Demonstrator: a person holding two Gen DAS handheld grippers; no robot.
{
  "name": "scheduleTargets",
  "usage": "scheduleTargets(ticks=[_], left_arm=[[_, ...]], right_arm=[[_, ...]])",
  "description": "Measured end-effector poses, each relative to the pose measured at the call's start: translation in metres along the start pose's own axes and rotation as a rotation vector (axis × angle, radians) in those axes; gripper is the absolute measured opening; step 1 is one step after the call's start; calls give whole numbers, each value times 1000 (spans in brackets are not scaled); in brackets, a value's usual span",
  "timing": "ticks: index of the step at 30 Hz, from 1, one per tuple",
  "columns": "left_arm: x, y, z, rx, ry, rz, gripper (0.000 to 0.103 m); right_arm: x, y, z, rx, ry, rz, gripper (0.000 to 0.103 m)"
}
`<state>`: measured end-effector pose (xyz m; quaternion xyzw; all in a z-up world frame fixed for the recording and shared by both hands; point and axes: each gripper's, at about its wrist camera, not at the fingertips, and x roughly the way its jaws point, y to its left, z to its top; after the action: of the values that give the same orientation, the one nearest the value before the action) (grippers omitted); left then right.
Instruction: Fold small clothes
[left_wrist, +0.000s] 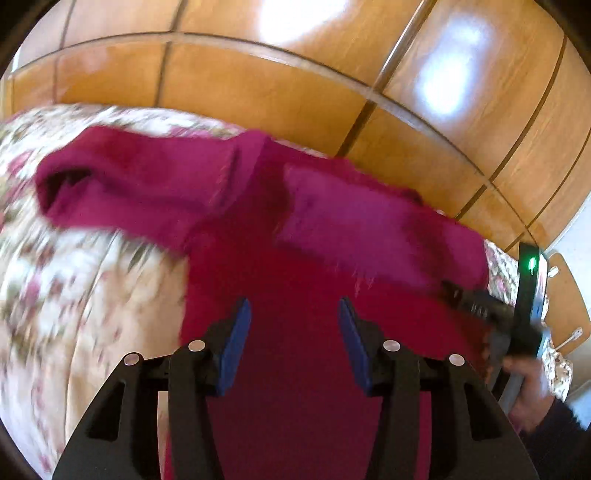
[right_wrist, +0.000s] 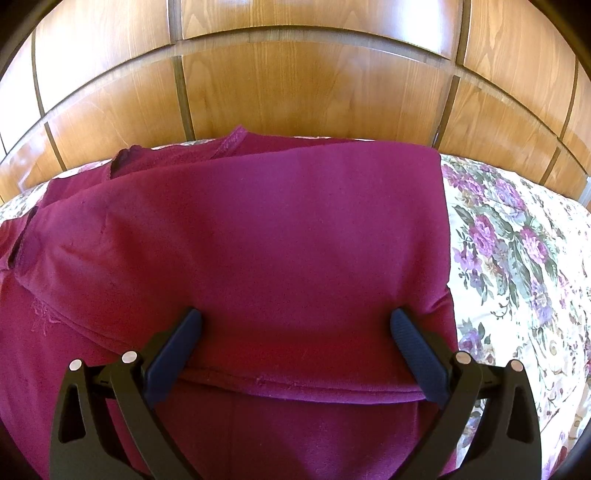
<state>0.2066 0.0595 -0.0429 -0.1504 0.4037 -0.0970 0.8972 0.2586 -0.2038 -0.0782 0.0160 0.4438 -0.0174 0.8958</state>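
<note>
The left gripper (left_wrist: 295, 343) hangs with jaws parted and empty over the maroon garment (right_wrist: 258, 229) on the floral bed (right_wrist: 517, 258), the right gripper (right_wrist: 295, 354) wide open above its folded flap; smooth that fold before regripping.

Background as you see it from both wrist views. Behind the bed stands a wall of glossy wooden wardrobe panels (right_wrist: 295, 92), warm orange-brown with visible grain and divided by dark grooves into rectangular fields. Two bright patches of reflected light (left_wrist: 447, 85) glare on the upper panels in your left view. Below them lies the bed, covered by a cream floral bedspread (right_wrist: 517, 251) printed with purple blossoms and green leaves; in the left view the print is blurred.
</note>
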Motion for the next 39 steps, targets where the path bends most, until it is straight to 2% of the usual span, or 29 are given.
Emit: scheduleTargets(ticks=[3,5,7,8,11,13,17,20,24,29,32,37,39], left_arm=[[-11,3,-23,29,-14,42,48],[-11,4,-37,57,-11,60,48],[-9,5,-42,67,-27,60,48],[-8,6,-43,60,-23,50,50],[-6,12,-42,38,-22,4,55],[-9,17,-43,16,-31,-26,55],[-14,28,-45,-44,-48,-94,55],[-16,36,-46,-89,-63,-146,55],[-17,38,-47,-100,-74,-165,55],[-21,42,-49,-114,-87,-188,55],[-26,48,-54,-133,-101,-213,55],[-33,56,-58,-146,-111,-231,55],[-33,57,-58,-146,-111,-231,55]], right_arm=[[-11,5,11,-19,8,-10,101],[-30,14,19,-13,-34,40,101],[-53,33,30,-1,-63,191,101],[-63,50,37,13,-39,355,101],[-78,101,52,8,62,700,100],[-82,136,59,-17,131,854,99],[-68,212,73,-6,313,1051,92],[-42,253,72,36,456,1101,92],[-8,276,73,159,570,1106,92],[16,289,74,253,607,1077,92],[30,301,64,267,667,1047,94],[39,302,66,361,616,1033,94],[42,301,69,390,577,998,93]])
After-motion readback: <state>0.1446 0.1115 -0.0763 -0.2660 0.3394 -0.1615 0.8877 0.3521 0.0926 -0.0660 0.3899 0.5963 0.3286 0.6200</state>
